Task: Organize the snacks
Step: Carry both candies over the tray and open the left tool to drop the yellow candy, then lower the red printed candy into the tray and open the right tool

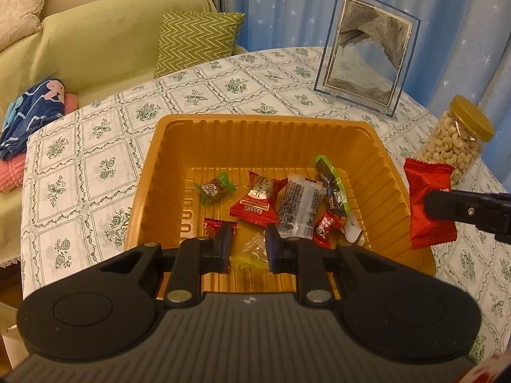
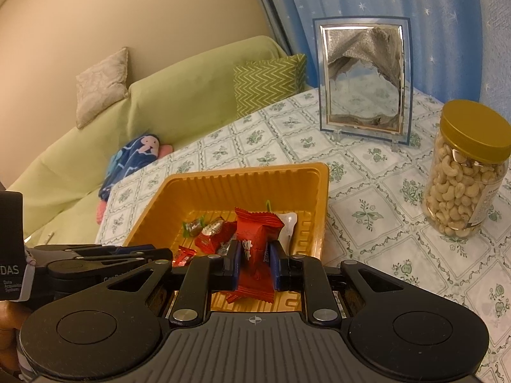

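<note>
A gold plastic tray sits on the table and holds several wrapped snacks, among them a red candy, a clear dark packet and a green-ended sweet. My left gripper is open and empty, low over the tray's near side, above a clear yellow-tipped wrapper. My right gripper is shut on a red snack packet and holds it over the tray's near right edge. That packet also shows in the left wrist view, by the tray's right rim.
A framed sand picture stands at the back of the floral tablecloth. A gold-lidded jar of cashews stands to the tray's right. A green sofa with cushions lies beyond the table's left edge.
</note>
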`<state>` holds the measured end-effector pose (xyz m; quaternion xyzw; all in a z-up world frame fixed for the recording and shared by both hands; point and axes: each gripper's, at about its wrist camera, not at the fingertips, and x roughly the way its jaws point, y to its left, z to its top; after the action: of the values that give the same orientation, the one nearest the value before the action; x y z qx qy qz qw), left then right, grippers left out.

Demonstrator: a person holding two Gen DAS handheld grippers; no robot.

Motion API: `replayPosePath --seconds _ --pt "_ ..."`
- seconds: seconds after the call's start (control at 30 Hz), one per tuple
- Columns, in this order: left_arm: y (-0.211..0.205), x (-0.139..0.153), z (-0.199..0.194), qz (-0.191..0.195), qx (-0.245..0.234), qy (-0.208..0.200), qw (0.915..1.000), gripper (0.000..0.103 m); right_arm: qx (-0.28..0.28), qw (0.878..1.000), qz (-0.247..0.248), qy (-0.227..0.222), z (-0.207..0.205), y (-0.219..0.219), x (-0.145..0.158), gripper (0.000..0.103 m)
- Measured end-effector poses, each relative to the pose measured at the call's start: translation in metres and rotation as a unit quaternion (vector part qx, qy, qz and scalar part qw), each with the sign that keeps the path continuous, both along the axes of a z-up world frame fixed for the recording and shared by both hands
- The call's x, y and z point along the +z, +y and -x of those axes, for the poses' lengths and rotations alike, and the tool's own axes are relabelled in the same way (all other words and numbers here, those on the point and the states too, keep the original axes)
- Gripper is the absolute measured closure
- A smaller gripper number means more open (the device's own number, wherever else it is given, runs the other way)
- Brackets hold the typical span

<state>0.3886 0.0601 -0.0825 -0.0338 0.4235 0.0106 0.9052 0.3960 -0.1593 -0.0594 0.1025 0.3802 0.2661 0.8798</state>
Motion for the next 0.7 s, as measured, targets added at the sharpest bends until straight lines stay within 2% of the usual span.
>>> replayPosePath --seconds 0.2,0.7 --pt "0.004 0.001 0.001 0.002 0.004 0.006 1.0 0.075 0.003 1.0 0.001 0.004 -0.004 0.001 -0.002 0.084" --pt "0.029 0.017 0.008 -0.001 0.033 0.009 0.9994 0.075 0.045 0.999 -0.003 0.028 -0.018 0.036 -0.012 0.084"
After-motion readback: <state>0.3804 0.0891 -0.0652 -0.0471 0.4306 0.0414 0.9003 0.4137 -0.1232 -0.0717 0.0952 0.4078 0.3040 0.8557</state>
